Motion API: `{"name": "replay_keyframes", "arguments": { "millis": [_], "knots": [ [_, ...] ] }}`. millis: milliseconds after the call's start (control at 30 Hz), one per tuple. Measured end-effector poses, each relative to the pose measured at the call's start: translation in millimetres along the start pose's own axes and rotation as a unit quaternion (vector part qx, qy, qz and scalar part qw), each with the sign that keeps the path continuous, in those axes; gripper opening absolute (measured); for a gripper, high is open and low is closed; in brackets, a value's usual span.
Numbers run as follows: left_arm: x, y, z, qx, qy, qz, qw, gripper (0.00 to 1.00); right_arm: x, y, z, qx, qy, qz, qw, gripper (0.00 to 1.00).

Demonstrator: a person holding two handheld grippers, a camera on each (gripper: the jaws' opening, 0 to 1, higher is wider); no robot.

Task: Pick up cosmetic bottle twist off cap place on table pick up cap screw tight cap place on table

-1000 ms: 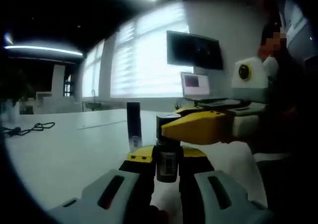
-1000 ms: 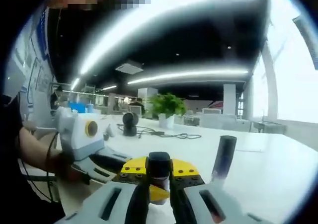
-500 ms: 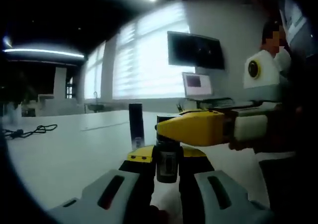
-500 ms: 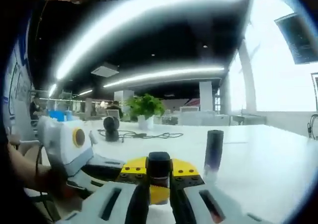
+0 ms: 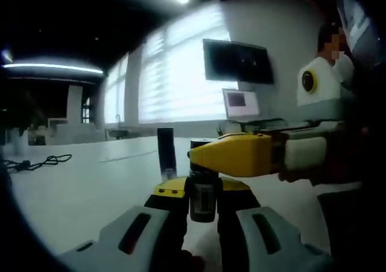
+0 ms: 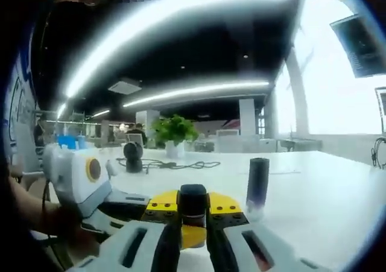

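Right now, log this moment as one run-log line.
left gripper: shut on bottle | right gripper: shut on cap | phase: twisting cap | second dark bottle: upright on table

The left gripper (image 5: pixel 204 208) squeezes the small bottle (image 5: pixel 204 195). The right gripper (image 6: pixel 193 222) reaches in from three o'clock and pinches its cap (image 6: pixel 193 201).

bench (image 5: pixel 78 187): white, smooth, slight sheen | cosmetic bottle (image 5: pixel 203 193): dark glossy plastic | left claw (image 5: pixel 202 208): yellow and grey matt plastic
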State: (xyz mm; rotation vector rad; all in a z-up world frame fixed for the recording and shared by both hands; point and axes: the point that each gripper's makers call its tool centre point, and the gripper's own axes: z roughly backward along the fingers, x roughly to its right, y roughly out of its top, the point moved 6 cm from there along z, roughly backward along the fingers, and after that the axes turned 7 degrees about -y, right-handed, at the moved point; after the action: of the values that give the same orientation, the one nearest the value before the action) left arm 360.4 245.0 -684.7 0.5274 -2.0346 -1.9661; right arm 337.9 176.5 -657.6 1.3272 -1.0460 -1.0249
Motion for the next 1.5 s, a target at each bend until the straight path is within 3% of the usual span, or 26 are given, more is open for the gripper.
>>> {"name": "replay_keyframes", "arguments": {
  "millis": [100,200,400,467,600,633,700,733,800,833,867,900,1000,1067,1100,1200,1367,1500],
  "knots": [
    [-0.9,-0.6,0,0.002,0.002,0.000,1.0000,0.08,-3,-0.3,-1,0.005,0.017,0.008,0.9998,0.11],
    [-4.3,-4.4,-1,-0.005,-0.003,0.000,1.0000,0.08,-9,3.6,2,0.021,0.047,-0.035,0.9981,0.27],
    [-3.3,-6.0,-2,-0.008,-0.012,0.008,0.9999,0.08,-7,-0.6,2,0.008,0.069,-0.030,0.9971,0.27],
    [-3.8,-5.0,-1,-0.005,-0.016,0.016,0.9997,0.08,-17,0.4,2,0.011,0.106,-0.040,0.9935,0.28],
    [-2.7,-2.9,-1,0.004,-0.031,0.039,0.9988,0.08,12,6.8,4,0.027,0.167,-0.030,0.9850,0.30],
    [-2.1,-2.5,-1,0.006,-0.035,0.043,0.9984,0.08,11,9.8,7,0.033,0.209,-0.024,0.9771,0.28],
    [0.4,-2.8,-1,0.007,-0.046,0.046,0.9979,0.08,19,12.2,5,0.027,0.229,-0.023,0.9728,0.30],
    [1.8,-3.0,-2,0.006,-0.051,0.046,0.9976,0.08,18,13.6,8,0.027,0.271,-0.014,0.9621,0.27],
    [5.3,-3.2,-3,0.007,-0.063,0.036,0.9973,0.08,28,18.1,5,0.050,0.282,0.013,0.9581,0.26],
    [6.3,-3.7,-3,0.007,-0.065,0.033,0.9973,0.08,26,16.4,10,0.041,0.320,-0.002,0.9465,0.26],
    [6.7,-4.1,-3,0.006,-0.067,0.031,0.9973,0.08,31,17.0,7,0.044,0.319,0.003,0.9468,0.27],
    [7.4,-4.3,-3,0.005,-0.071,0.031,0.9970,0.08,30,15.6,9,0.039,0.340,0.006,0.9397,0.27],
    [8.0,-4.5,-3,0.005,-0.076,0.033,0.9965,0.08,33,12.1,8,0.024,0.372,0.012,0.9279,0.28],
    [7.5,-4.5,-3,0.006,-0.079,0.037,0.9962,0.08,38,10.6,4,0.020,0.377,0.014,0.9259,0.28],
    [7.5,-4.5,-3,0.006,-0.081,0.039,0.9960,0.08,37,8.5,6,0.010,0.398,0.011,0.9173,0.28],
    [8.9,-4.8,-3,0.006,-0.091,0.043,0.9949,0.08,41,7.4,2,0.004,0.421,0.006,0.9071,0.26],
    [15.8,-4.7,-3,0.007,-0.122,0.048,0.9913,0.08,48,10.1,-4,0.004,0.442,-0.006,0.8972,0.26],
    [17.0,-4.8,-3,0.007,-0.129,0.048,0.9905,0.08,45,10.3,-1,-0.012,0.481,-0.003,0.8765,0.26]
  ]
}}
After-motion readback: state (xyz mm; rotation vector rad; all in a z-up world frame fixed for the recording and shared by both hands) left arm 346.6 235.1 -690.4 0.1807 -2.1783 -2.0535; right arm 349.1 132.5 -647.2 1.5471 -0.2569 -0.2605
